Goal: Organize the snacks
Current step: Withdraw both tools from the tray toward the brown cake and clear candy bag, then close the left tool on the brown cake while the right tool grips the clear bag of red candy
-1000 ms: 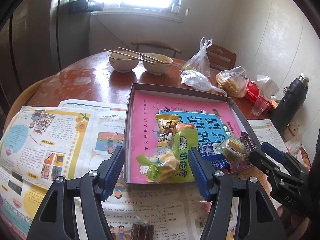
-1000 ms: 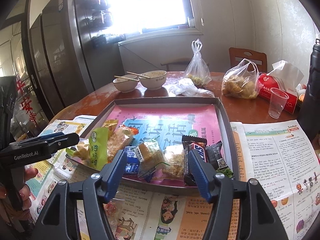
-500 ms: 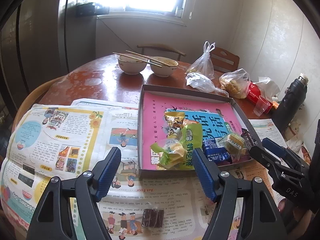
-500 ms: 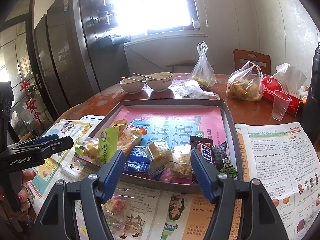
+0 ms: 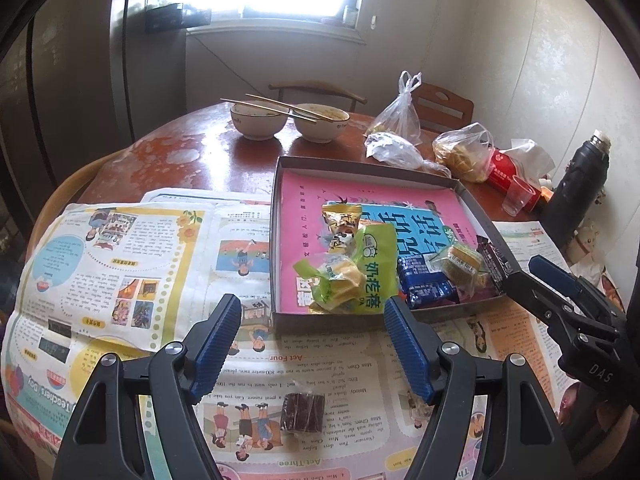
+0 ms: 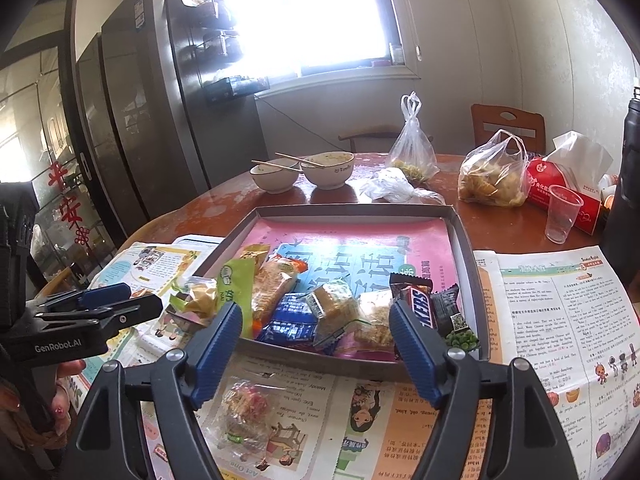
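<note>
Both the left tongs [image 5: 312, 320] and the right tongs [image 6: 316, 328] have just been opening and hang released, nothing between them, near the snack tray [image 5: 276, 240].

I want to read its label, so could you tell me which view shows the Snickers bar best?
The right wrist view: the Snickers bar lies close in the tray's near right corner, lettering facing the camera. The left wrist view shows only a dark wrapper against the tray's right wall, label unreadable.

Both grippers [image 5: 312, 340] [image 6: 316, 344] wear black frames, ribbed blue pads, silver screws, with white "GenRobot.AI" lettering on one.
</note>
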